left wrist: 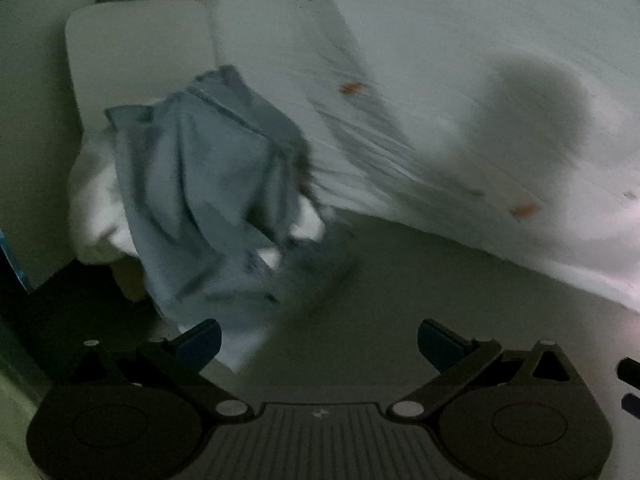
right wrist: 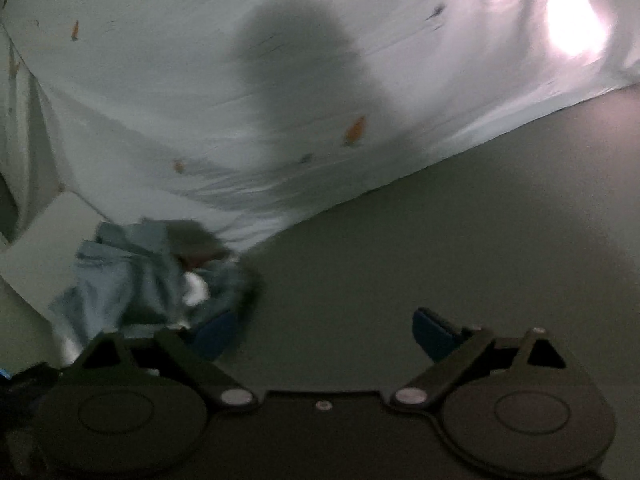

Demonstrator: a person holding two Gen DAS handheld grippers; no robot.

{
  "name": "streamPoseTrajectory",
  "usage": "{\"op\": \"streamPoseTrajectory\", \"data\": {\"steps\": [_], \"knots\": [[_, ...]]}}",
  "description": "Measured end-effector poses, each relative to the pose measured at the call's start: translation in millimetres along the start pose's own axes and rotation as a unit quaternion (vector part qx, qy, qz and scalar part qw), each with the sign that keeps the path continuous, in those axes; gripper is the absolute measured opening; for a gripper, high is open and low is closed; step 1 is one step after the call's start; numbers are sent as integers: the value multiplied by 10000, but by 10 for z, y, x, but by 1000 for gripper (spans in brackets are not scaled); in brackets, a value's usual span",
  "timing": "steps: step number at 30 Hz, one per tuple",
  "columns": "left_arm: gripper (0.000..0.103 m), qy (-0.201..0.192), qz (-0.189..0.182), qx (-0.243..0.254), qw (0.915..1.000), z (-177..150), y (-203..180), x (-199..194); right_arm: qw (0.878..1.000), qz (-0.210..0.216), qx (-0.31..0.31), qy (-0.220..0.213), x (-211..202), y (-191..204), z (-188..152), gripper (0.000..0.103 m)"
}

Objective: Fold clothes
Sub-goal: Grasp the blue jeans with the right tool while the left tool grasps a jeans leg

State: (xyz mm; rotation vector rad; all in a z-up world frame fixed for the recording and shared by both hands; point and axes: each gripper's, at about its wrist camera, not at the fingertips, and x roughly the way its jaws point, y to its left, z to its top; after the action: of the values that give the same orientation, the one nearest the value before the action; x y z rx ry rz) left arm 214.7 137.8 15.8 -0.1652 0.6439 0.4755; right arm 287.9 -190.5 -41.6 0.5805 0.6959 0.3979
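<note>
1. The pale blue garment (left wrist: 208,200) is a soft, crumpled heap of thin cloth with deep folds and a stitched seam running along its upper edge; bits of white fabric (left wrist: 96,208) bulge out from under and beside it.
2. It lies on a smooth, dull grey-green surface (left wrist: 420,288), against the draped side of a white sheet (left wrist: 460,60) that carries small orange and grey printed marks and fine creases.
3. A flat, pale, rounded-cornered panel (left wrist: 136,52) stands behind the heap.
4. The left gripper (left wrist: 320,344) has black, matte arms with blue pads; its jaws stand wide apart and empty, the garment just ahead and to the left, close by the left pad.
5. The right gripper (right wrist: 324,332) is likewise spread wide with nothing between its pads; the garment (right wrist: 132,272) lies ahead on its left, its blurred edge near the left pad.
6. Whether the cloth touches either pad cannot be told.
</note>
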Motion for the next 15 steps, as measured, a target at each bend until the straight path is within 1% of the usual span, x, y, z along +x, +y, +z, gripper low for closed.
{"op": "streamPoseTrajectory", "data": {"steps": [2,5,6,7,8,10,11,12,13,15], "knots": [[103,-135,162,-112,9997,257,214,240,9995,286,101,92,311,203,56,93],[103,-321,322,-314,9985,605,554,559,9973,670,182,239,836,520,141,84],[103,-295,412,-393,9979,672,648,646,9960,795,235,325,1063,641,182,76],[103,-332,421,-470,9975,769,762,758,9944,919,310,419,1285,748,217,71],[103,-359,428,-540,9970,862,875,878,9925,1041,383,510,1506,857,246,69],[103,-404,454,-671,9959,1048,1104,1122,9882,1276,515,671,1948,1077,282,54],[103,-405,469,-739,9953,1138,1208,1266,9857,1388,583,753,2152,1172,299,52],[103,-406,483,-808,9947,1227,1311,1409,9831,1490,656,835,2320,1237,314,47],[103,-384,458,-869,9944,1310,1400,1545,9796,1606,763,934,2501,1300,327,38],[103,-372,382,-1008,9935,1461,1548,1772,9677,1901,1141,1203,2911,1406,342,31]]}}
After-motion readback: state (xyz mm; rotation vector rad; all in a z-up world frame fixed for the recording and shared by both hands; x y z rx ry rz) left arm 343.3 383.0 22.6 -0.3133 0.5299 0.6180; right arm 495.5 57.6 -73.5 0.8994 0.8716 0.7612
